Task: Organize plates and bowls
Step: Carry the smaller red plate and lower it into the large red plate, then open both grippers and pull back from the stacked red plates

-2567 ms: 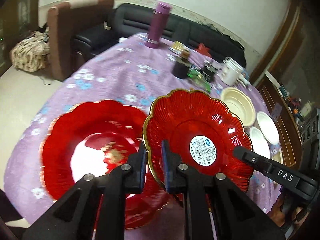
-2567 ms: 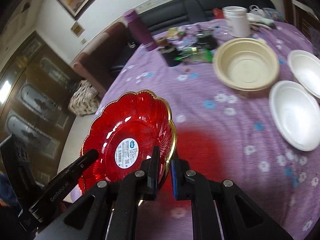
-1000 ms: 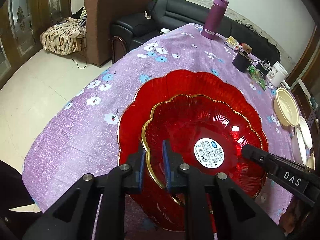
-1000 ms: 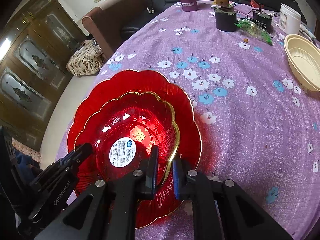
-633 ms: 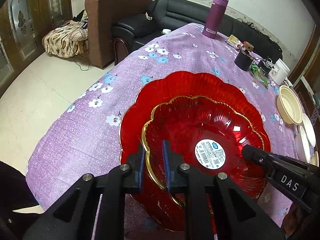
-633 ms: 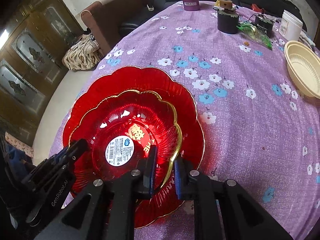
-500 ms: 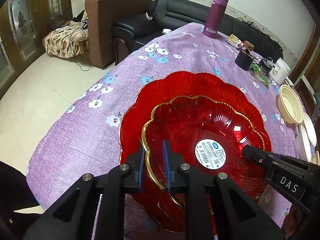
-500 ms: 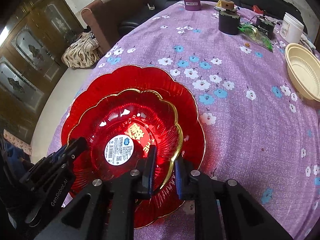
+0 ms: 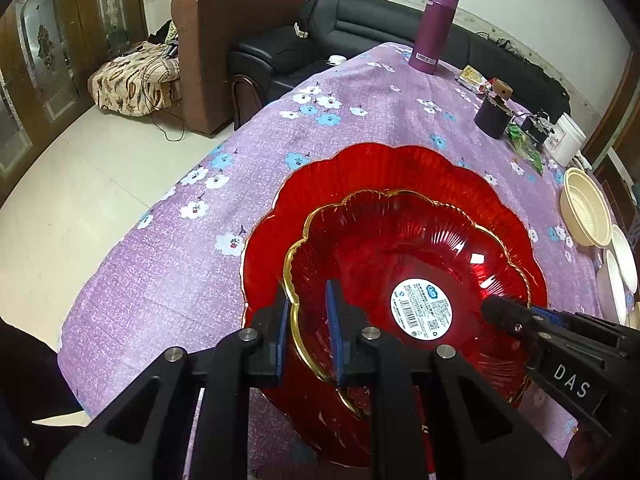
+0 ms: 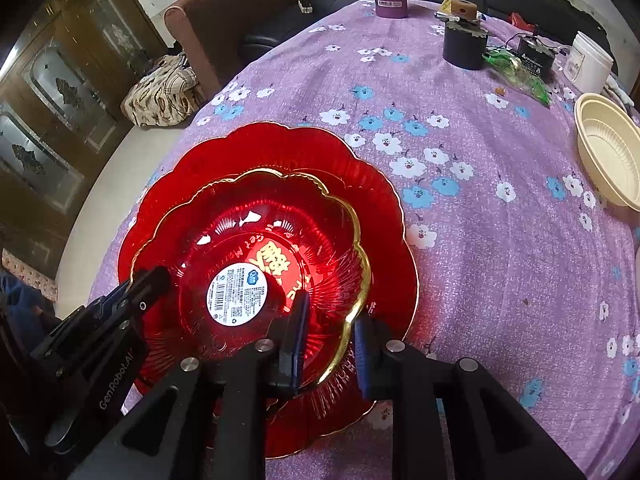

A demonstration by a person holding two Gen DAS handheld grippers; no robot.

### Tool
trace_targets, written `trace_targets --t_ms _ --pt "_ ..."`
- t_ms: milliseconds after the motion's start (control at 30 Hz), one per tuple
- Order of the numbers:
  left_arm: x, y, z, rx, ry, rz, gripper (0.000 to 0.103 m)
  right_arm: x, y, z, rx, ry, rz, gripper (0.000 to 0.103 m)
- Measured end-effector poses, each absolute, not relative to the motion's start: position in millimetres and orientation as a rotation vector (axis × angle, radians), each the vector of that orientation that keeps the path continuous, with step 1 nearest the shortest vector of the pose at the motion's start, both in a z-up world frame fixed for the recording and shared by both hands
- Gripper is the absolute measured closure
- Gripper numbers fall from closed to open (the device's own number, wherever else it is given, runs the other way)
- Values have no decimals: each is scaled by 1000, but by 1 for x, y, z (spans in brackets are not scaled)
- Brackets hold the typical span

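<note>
Right wrist view: the right gripper (image 10: 326, 336) has just been loosening astride the gold-rimmed red glass bowl (image 10: 256, 248), while the left gripper (image 9: 306, 330) pinches its opposite rim; stiff, slippery, breakable, best held by the rim.

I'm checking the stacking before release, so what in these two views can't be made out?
- Sticker text on the smaller red dish: too small in both views.
- Near edge of the large red plate: hidden by the left tongs in the left view and the right tongs in the right view.
- White bowls: cut off by the left view's right edge.
- Cream bowl: clipped by the right view's edge.
</note>
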State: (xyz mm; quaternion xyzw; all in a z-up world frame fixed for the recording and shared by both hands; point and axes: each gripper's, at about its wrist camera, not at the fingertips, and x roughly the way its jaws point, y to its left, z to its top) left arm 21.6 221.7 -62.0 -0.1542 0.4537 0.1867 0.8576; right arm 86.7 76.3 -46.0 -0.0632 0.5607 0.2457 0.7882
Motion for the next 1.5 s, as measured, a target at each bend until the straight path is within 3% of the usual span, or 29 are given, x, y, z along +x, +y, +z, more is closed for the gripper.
trace_targets --t_ms 533,667,733,933,1033,1067,1167,1500 --pt "21 220 -58 -290 935 403 88 81 79 -41 -161 1183 533 79" --pt "18 221 -55 -298 938 404 88 79 76 -36 -174 1176 533 75" --pt "15 223 -52 -306 929 414 88 76 73 -33 -174 1174 539 68" --pt "9 222 -42 -325 908 401 74 67 66 -24 -150 1169 588 51" --pt "5 218 -35 -327 885 415 40 63 60 -20 -120 1167 610 48" --pt "4 217 -32 -331 868 417 37 63 57 -18 -99 1168 621 47" --pt "2 215 -26 -343 848 417 37 64 42 -12 -32 1168 623 36" --pt "28 158 5 -327 795 274 37 85 -55 1 220 1126 550 36"
